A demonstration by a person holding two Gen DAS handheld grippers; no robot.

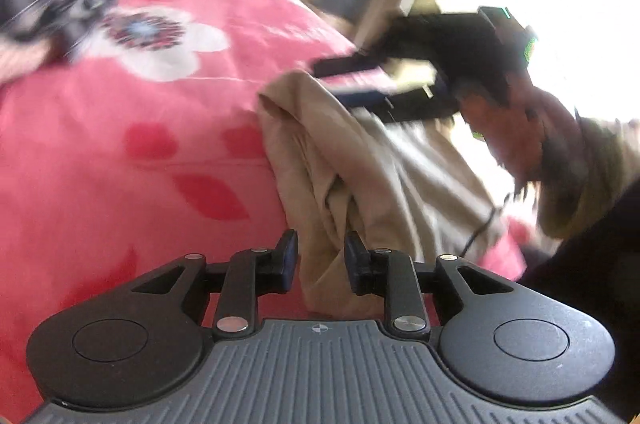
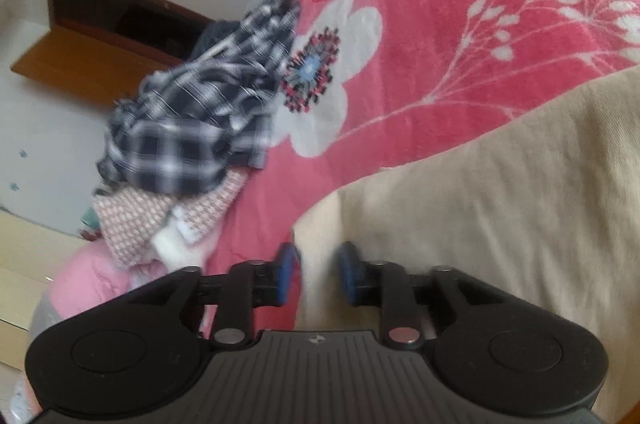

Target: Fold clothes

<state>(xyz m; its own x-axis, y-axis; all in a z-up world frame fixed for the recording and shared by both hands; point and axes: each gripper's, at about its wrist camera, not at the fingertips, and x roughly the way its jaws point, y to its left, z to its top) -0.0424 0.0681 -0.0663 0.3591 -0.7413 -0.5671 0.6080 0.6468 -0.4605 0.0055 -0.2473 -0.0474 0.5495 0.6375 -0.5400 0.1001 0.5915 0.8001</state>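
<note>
A beige garment [image 1: 340, 160] lies bunched on a bed covered by a pink blanket [image 1: 120, 144] printed with white flowers; in the left wrist view it runs from the frame's centre down to the bottom middle, and in the right wrist view it fills the lower right. The left gripper [image 1: 320, 260] sits at the bottom centre of its view with its jaws a little apart; a fold of the beige cloth lies between them, brushing the right pad, and the left pad stands clear of it, so it is not pinched. The right gripper [image 2: 316, 274] also has its jaws apart, with the garment's edge lying in the gap, though blur hides whether the blue pads touch the cloth. In the left wrist view the right gripper appears again at the upper right, blurred, just above the far end of the garment, held by a hand [image 1: 532, 128] in an olive sleeve. A pile of checked black-and-white clothes [image 2: 192, 116] rests on the bed's edge at the left of the right wrist view, above a pink-patterned cloth [image 2: 160, 216].
</note>
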